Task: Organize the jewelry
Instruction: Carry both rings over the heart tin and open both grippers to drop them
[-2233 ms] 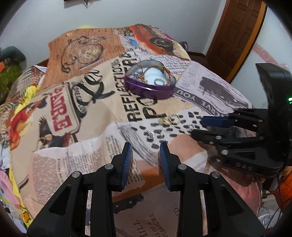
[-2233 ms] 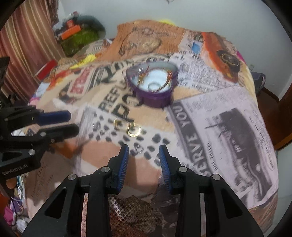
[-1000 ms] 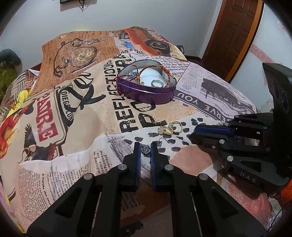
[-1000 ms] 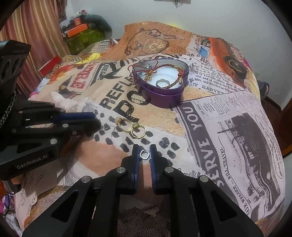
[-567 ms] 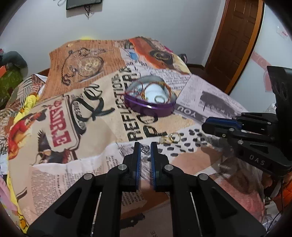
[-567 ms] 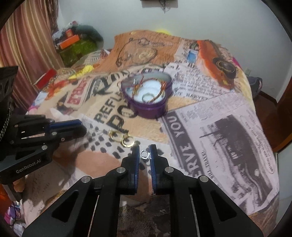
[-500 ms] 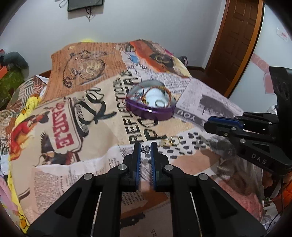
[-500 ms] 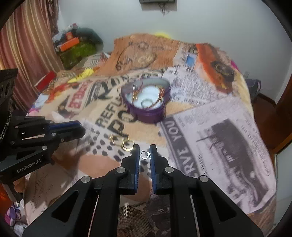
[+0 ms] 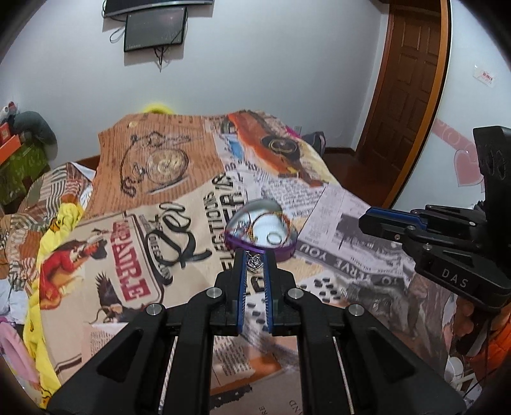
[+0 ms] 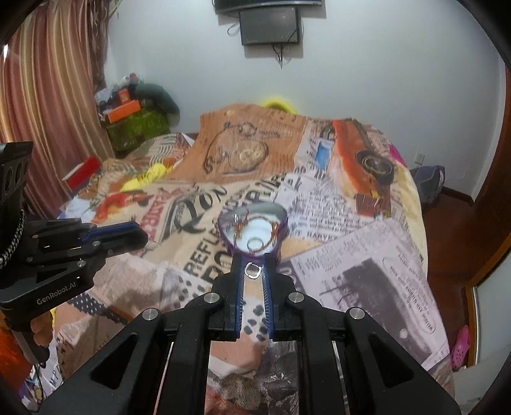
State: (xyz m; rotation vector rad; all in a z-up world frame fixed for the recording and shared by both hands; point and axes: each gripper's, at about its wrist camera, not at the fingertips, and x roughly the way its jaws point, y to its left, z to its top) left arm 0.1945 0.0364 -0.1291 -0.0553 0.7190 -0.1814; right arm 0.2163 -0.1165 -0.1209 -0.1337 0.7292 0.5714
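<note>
A purple heart-shaped tin (image 9: 262, 231) (image 10: 254, 233) sits on the printed bedspread, holding bracelets and a ring on a white lining. My left gripper (image 9: 254, 260) is shut on a small silver pendant (image 9: 254, 261), held high in the air in front of the tin. My right gripper (image 10: 253, 269) is shut on a small silver ring (image 10: 253, 270), also lifted in front of the tin. Each gripper shows in the other's view: the right one in the left wrist view (image 9: 383, 223), the left one in the right wrist view (image 10: 134, 236).
The bed is covered by a newspaper-print blanket (image 9: 159, 198). A wooden door (image 9: 412, 95) stands at the right, a curtain (image 10: 48, 111) and cluttered boxes (image 10: 134, 124) at the left. A dark screen (image 10: 271, 19) hangs on the far wall.
Both grippers closed on small jewelry pieces on the blanket, then lifted them well above the bed. The views now sit higher and tilt up toward the wall.
</note>
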